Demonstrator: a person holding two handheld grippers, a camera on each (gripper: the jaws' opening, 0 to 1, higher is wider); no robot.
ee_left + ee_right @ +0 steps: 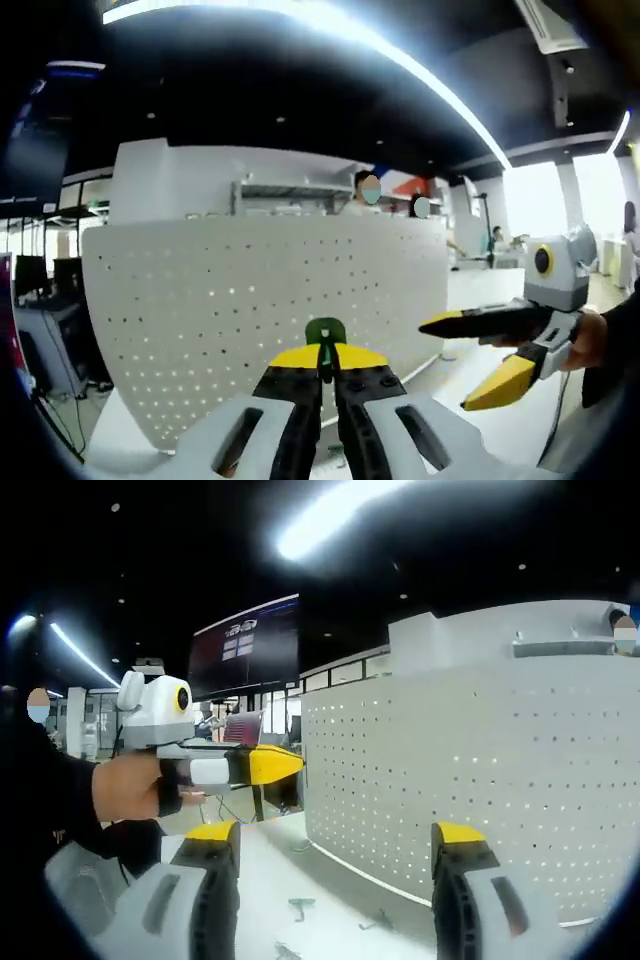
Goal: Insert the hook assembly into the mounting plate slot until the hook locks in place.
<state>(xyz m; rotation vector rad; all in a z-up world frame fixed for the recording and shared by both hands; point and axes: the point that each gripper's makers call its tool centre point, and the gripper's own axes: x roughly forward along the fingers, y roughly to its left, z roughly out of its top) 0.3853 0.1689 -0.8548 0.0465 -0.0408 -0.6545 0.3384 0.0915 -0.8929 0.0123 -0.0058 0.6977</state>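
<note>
A white perforated mounting plate (pixel 250 300) stands upright on the white table, just beyond my left gripper (pixel 325 360). That gripper is shut on a small green hook (pixel 325 333), which pokes up between its yellow tips and faces the plate's holes. My right gripper (pixel 447 365) comes in from the right, held by a hand, its jaws apart and holding nothing. In the right gripper view the plate (pixel 480 770) fills the right side. My right gripper (pixel 333 835) stands wide open below it. The left gripper (pixel 290 764) shows at the left, tips together, pointing at the plate's edge.
Three small loose hooks (pixel 300 908) lie on the white table (pixel 270 875) in front of the plate. A dark wall screen (pixel 245 645) hangs behind. Desks with monitors (pixel 40 275) stand at the far left, and people stand behind the plate.
</note>
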